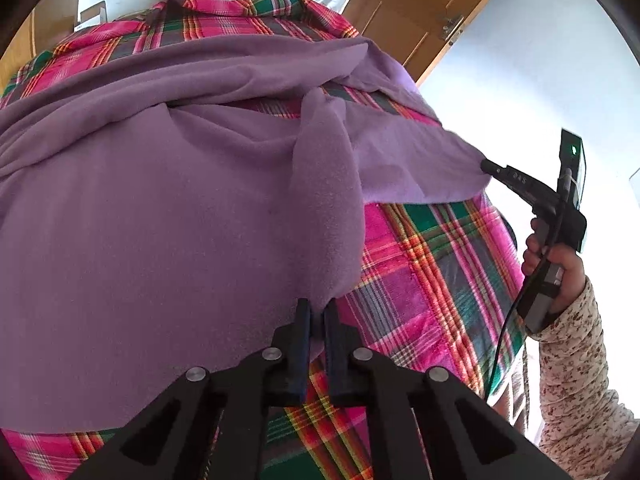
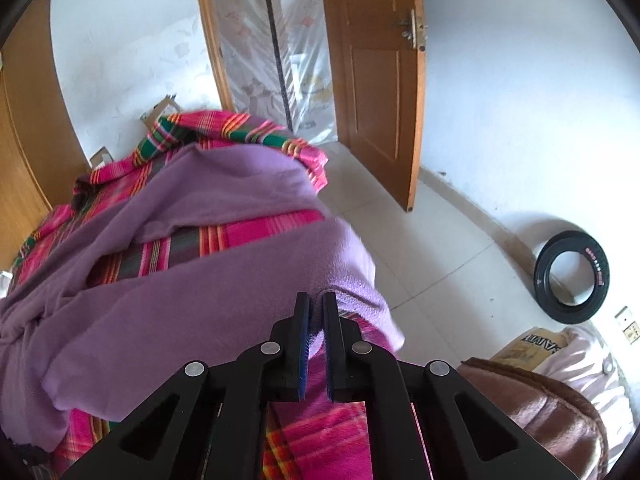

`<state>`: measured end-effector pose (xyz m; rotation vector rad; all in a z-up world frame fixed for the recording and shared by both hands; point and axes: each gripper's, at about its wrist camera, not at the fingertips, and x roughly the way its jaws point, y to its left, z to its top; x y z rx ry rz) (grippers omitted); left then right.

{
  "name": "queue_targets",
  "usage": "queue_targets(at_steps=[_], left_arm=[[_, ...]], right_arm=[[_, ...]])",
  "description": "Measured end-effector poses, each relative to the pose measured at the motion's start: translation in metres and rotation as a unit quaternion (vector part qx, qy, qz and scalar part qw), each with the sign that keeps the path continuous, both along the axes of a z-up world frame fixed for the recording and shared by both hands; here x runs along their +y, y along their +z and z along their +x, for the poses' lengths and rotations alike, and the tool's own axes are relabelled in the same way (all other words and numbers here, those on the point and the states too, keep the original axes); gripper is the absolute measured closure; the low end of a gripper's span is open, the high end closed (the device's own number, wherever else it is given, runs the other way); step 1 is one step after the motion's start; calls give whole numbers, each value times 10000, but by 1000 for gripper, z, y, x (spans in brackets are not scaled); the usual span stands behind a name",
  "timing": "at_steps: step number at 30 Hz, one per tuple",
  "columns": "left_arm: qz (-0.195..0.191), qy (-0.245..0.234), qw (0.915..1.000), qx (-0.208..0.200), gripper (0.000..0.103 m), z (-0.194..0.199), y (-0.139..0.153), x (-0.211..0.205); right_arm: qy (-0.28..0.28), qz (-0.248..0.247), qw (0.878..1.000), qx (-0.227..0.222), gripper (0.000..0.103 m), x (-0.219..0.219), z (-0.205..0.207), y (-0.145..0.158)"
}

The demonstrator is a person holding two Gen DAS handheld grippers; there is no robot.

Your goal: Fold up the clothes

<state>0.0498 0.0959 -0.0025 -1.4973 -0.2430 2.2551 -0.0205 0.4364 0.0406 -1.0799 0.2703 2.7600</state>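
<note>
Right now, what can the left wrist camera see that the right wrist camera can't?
Only the left wrist view shows the other gripper from outside: the right gripper pinching the purple garment's edge, held by a hand in a floral sleeve. Only the right wrist view shows a black tyre against the wall and a brown slipper. Both show the purple garment on the plaid blanket, the wooden door, and jaws closed on purple fabric.

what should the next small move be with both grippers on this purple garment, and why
Probably draw both grippers apart a little to pull the held edge taut. The left gripper and right gripper each have their jaws shut on the purple garment, which lies bunched and creased over the plaid blanket, so it seems too rumpled to fold cleanly.
</note>
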Motion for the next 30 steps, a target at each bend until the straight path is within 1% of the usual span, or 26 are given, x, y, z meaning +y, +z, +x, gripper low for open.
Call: queue_targets(at_steps=[3, 10, 15, 16, 17, 20, 24, 28, 30], left_arm=[[62, -16, 10000, 68, 97, 3, 5, -3], [43, -51, 9997, 247, 97, 14, 13, 0], [90, -125, 9996, 243, 97, 20, 12, 3], [129, -157, 9996, 211, 98, 22, 10, 4], [168, -189, 9995, 179, 102, 23, 9, 6], [290, -283, 9992, 66, 103, 26, 3, 11], [406, -263, 9988, -45, 103, 27, -1, 12], [574, -80, 9983, 59, 102, 32, 7, -6], [642, 79, 9978, 116, 100, 34, 12, -21]], right_arm=[[-141, 3, 9998, 101, 97, 11, 8, 8], [-482, -28, 9985, 249, 97, 38, 30, 18], [-650, -13, 9976, 249, 97, 53, 42, 18], [-675, 12, 9975, 224, 97, 55, 42, 17], [-699, 41, 9974, 194, 97, 57, 42, 15], [-736, -22, 9973, 50, 97, 61, 39, 5], [-723, -13, 9972, -190, 96, 60, 38, -7], [-686, 40, 9966, -449, 92, 58, 37, -17], [-693, 68, 9967, -424, 83, 55, 42, -15]])
